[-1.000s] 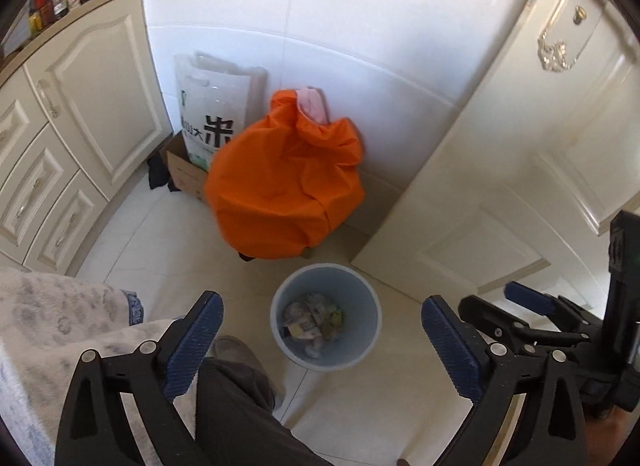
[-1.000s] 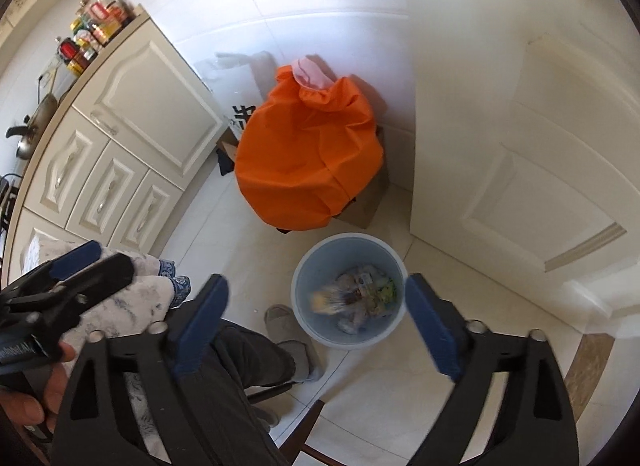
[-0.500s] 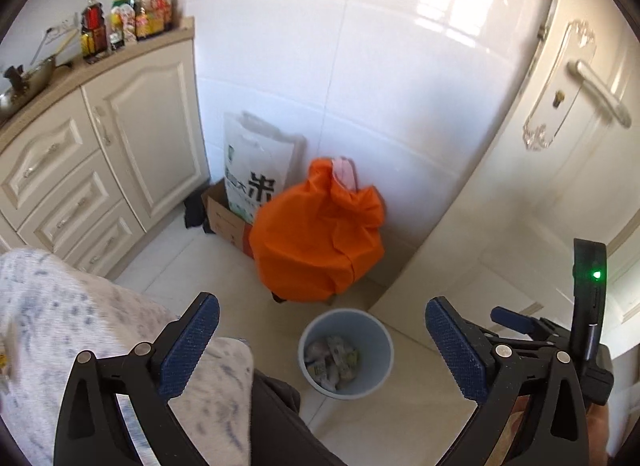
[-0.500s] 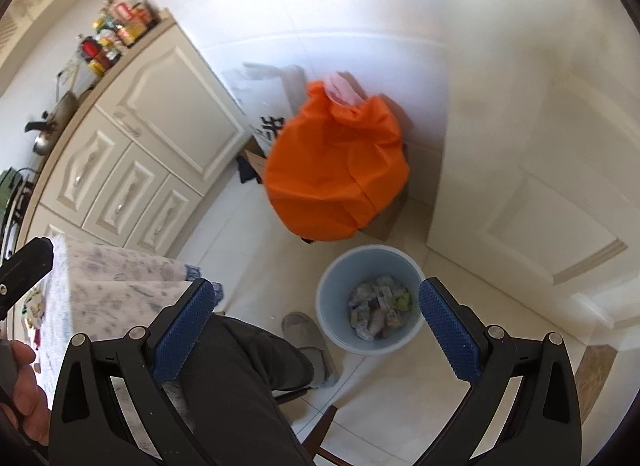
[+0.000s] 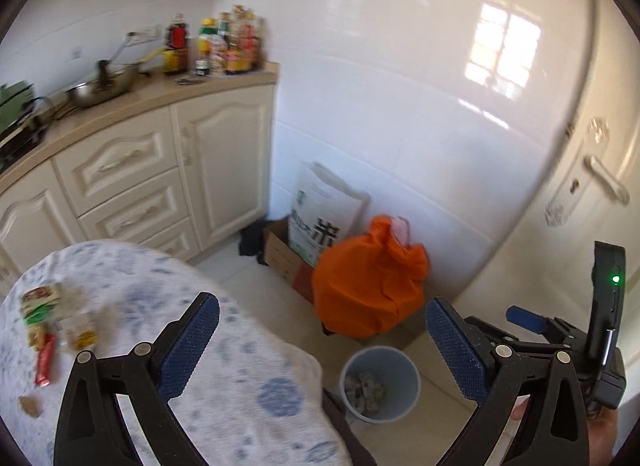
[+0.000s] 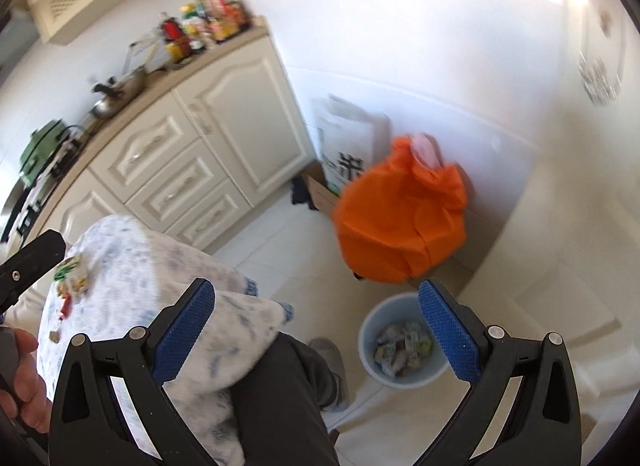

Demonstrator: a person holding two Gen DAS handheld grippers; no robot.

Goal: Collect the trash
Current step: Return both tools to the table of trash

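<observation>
my left gripper (image 5: 320, 350) is spread wide with nothing between its 2 blue pads, and my right gripper (image 6: 316, 338) is spread just as wide and also empty. right under them is a round surface covered by a white cloth with blue flowers (image 5: 224, 346). on its left part lies the trash (image 5: 48, 322): a loose cluster of wrappers in green, yellow and red, with a brown scrap apart nearer the edge; it is blurred, so i cannot tell each piece. my dark trouser leg (image 6: 280, 398) shows below the cloth in the right wrist view. on the tiled floor past my foot stands a pale blue bin (image 6: 400, 338), upright, with crumpled wrappers already inside. behind it sits a stuffed orange bag (image 5: 368, 286), and just beside that a cardboard box (image 5: 284, 258) holding a white paper sack with black print (image 5: 320, 213). farther left runs a cream cabinet (image 5: 160, 177) whose counter (image 5: 160, 91) carries a metal pan (image 5: 102, 87) and a group of bottles (image 5: 216, 45). a white door (image 5: 592, 193) closes the right side.
</observation>
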